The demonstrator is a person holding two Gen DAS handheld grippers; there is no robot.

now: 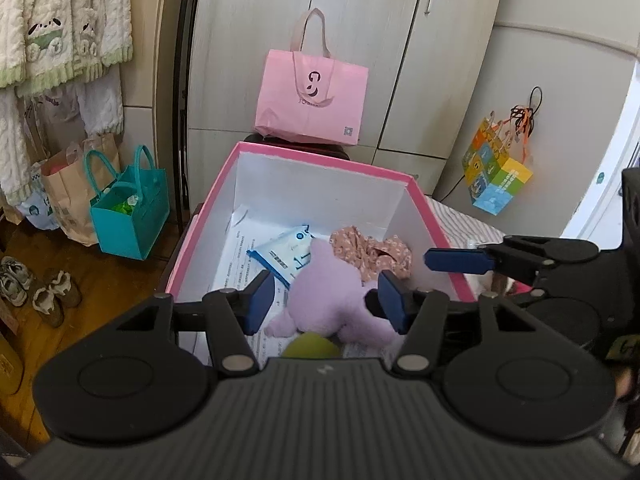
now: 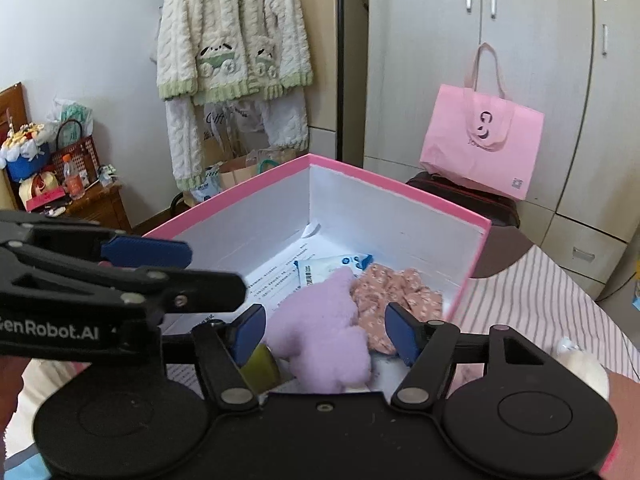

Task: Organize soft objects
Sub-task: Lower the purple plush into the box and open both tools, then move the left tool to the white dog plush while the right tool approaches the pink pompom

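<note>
A pink box with white inside walls [image 1: 320,188] [image 2: 360,204] holds a purple plush toy [image 1: 328,300] [image 2: 324,336], a floral pink cloth [image 1: 372,252] [image 2: 400,296], a white-and-blue tissue pack [image 1: 286,252] [image 2: 332,266] and a yellow-green ball [image 1: 310,346] [image 2: 262,362]. My left gripper [image 1: 326,300] is open and empty above the plush. My right gripper [image 2: 324,334] is open and empty, its fingers either side of the plush from above. Each gripper shows in the other's view, the right [image 1: 456,260] and the left [image 2: 148,250].
A pink tote bag [image 1: 312,100] [image 2: 484,144] stands on a dark stool behind the box, before grey wardrobes. A teal bag [image 1: 128,208], paper bags and shoes [image 1: 36,284] are on the floor at left. A striped bed cover [image 2: 532,304] lies to the right.
</note>
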